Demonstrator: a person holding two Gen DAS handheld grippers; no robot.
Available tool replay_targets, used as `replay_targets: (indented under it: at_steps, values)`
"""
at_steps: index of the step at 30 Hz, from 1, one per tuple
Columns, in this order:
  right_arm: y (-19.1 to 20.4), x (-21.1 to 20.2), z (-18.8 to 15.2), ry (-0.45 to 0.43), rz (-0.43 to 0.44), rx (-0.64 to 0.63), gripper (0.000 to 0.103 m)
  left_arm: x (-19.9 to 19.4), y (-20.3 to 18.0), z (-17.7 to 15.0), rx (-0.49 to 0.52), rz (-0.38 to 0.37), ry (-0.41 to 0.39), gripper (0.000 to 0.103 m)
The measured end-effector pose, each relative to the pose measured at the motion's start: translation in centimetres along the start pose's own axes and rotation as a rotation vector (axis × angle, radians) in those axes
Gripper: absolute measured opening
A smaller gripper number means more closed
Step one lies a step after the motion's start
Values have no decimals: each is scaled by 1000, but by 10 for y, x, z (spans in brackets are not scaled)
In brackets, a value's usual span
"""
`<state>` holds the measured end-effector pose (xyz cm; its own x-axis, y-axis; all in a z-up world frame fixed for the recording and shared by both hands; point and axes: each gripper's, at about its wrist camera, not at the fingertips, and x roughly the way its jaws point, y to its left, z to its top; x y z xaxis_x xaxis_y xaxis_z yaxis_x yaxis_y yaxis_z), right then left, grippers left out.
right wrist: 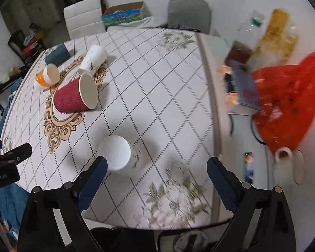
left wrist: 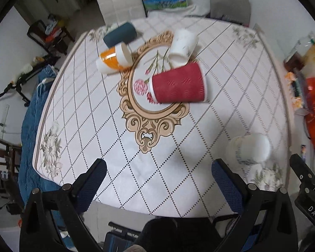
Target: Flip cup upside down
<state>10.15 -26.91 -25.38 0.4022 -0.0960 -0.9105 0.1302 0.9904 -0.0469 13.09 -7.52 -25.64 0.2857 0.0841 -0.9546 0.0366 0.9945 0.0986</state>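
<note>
My right hand-held gripper (right wrist: 157, 166) hangs spread wide and empty over the near edge of the worktop (right wrist: 157, 88); my left hand-held gripper (left wrist: 158, 173) is likewise apart, holding nothing. Just ahead of my right one's left finger stands the white cup (right wrist: 118, 154) — upside down, flat base facing up, a faint grey-green floral print on its side. In the left view it shows blurred at the right (left wrist: 250, 150). Farther out, on the gold-framed medallion, a red ribbed cup (right wrist: 75, 96) lies on its side, mouth toward the right. Beyond it lie a white printed cup (right wrist: 93, 59), an orange-and-white cup (right wrist: 47, 76) and a dark blue cup (right wrist: 56, 54).
</note>
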Motion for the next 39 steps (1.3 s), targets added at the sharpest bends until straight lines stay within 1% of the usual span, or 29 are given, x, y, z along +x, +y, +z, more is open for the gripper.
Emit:
replay_targets:
  at_steps: [6, 14, 21, 23, 26, 31, 39]
  values:
    - [-2, -67, -19, -76, -42, 40, 98, -46, 6, -16, 28, -45, -74, 102]
    - [6, -166, -53, -186, -43, 87, 98, -122, 24, -50, 45, -105, -184, 102]
    - [16, -252, -87, -280, -53, 98, 99, -184, 37, -81, 55, -130, -254, 102]
    - [18, -276, -97, -303, -47, 96, 101, -197, 40, -89, 55, -130, -268, 102]
    - [19, -301, -106, -332, -49, 83, 101, -219, 43, -101, 51, -133, -293, 102]
    - [21, -339, -117, -380, -41, 53, 101, -241, 43, -112, 40, -132, -319, 102]
    - [11, -368, -121, -410, -22, 37, 101, -267, 44, -124, -7, -128, -362, 102]
